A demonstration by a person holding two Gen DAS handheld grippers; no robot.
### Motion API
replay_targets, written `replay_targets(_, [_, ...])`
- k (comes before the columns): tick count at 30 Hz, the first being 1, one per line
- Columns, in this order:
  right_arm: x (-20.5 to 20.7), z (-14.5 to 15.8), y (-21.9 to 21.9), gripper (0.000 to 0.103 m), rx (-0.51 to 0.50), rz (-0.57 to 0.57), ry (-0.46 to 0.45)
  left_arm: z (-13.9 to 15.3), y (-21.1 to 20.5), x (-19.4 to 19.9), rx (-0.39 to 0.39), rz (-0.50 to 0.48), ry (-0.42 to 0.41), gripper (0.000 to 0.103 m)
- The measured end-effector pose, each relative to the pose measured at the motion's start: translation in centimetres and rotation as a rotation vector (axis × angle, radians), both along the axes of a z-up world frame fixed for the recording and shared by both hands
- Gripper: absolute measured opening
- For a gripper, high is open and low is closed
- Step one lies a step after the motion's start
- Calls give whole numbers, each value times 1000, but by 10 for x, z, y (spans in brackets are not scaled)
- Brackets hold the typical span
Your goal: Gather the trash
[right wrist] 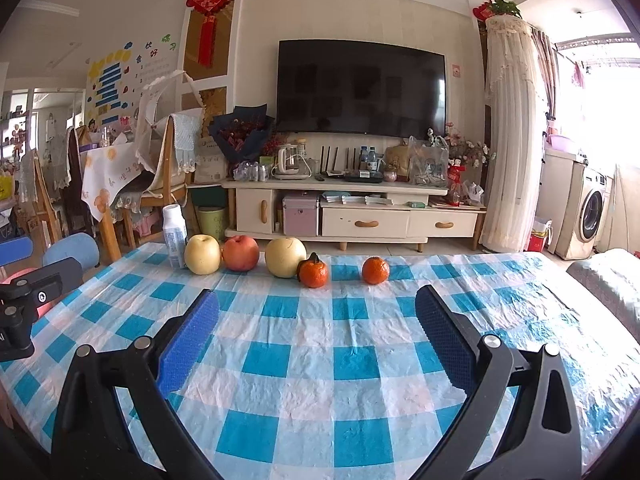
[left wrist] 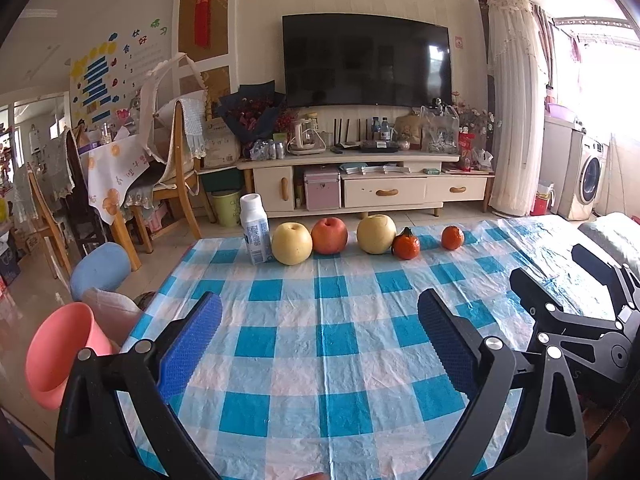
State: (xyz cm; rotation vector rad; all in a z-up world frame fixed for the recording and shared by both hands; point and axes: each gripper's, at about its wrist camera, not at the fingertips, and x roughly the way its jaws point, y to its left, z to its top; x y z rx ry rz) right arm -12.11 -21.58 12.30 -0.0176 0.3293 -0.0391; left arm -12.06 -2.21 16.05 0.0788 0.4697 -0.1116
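Note:
A white plastic bottle [left wrist: 255,229] stands upright at the far left end of a row on the blue checked tablecloth [left wrist: 320,344]; it also shows in the right wrist view [right wrist: 174,236]. My left gripper [left wrist: 320,308] is open and empty, well short of the row. My right gripper [right wrist: 317,306] is open and empty too, over the cloth; its body shows in the left wrist view [left wrist: 576,312]. A pink bin [left wrist: 60,356] stands off the table's left edge, with a white bag [left wrist: 112,312] beside it.
Along the table's far edge lie a yellow pear [left wrist: 291,243], a red apple [left wrist: 329,235], a second pear [left wrist: 376,233] and two tangerines [left wrist: 406,245] [left wrist: 452,237]. A blue stool [left wrist: 100,268] and wooden chairs [left wrist: 176,176] stand left. A TV cabinet [left wrist: 360,184] is behind.

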Motion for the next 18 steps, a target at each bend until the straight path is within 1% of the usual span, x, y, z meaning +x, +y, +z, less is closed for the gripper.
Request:
replay_targets(13, [11,-9,13,99,-28,19,26,-17,8,15,5,11,20,97])
replay_targets(18, [19,-16,17,99,-32,38,60,-26,13,26,14,13,17,97])
